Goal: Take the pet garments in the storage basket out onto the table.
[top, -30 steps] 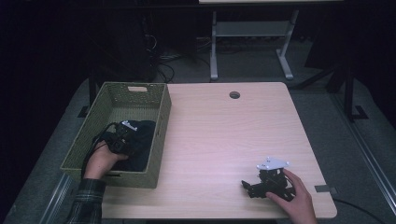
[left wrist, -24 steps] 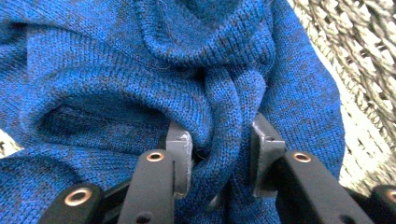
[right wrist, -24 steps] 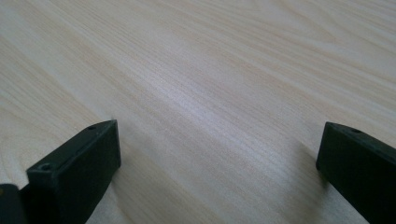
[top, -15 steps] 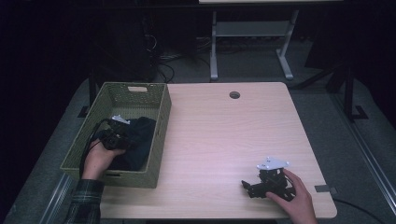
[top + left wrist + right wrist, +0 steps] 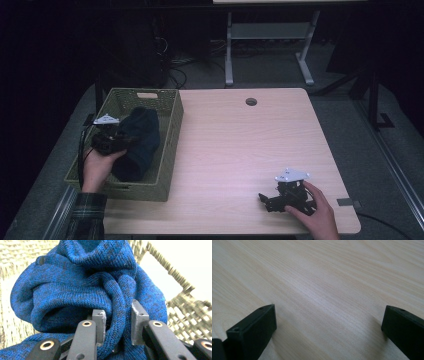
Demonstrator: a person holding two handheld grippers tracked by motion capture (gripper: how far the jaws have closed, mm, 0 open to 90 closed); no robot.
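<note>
A pale wood-grain desk (image 5: 240, 150) with a round cable hole (image 5: 251, 101) near its far edge fills the middle of the high view, ringed by a dark room with grey floor and a metal-legged stand (image 5: 270, 45) at the upper centre. At the left of the frame, the left hand-held gripper (image 5: 117, 142) is clenched on a fold of the blue knitted garment (image 5: 140, 142), which sits in the woven basket (image 5: 170, 150) on the desk's left edge. At the lower right, the right hand-held gripper (image 5: 264, 200) rests on the bare desk, jaws spread and grasping nothing.
</note>
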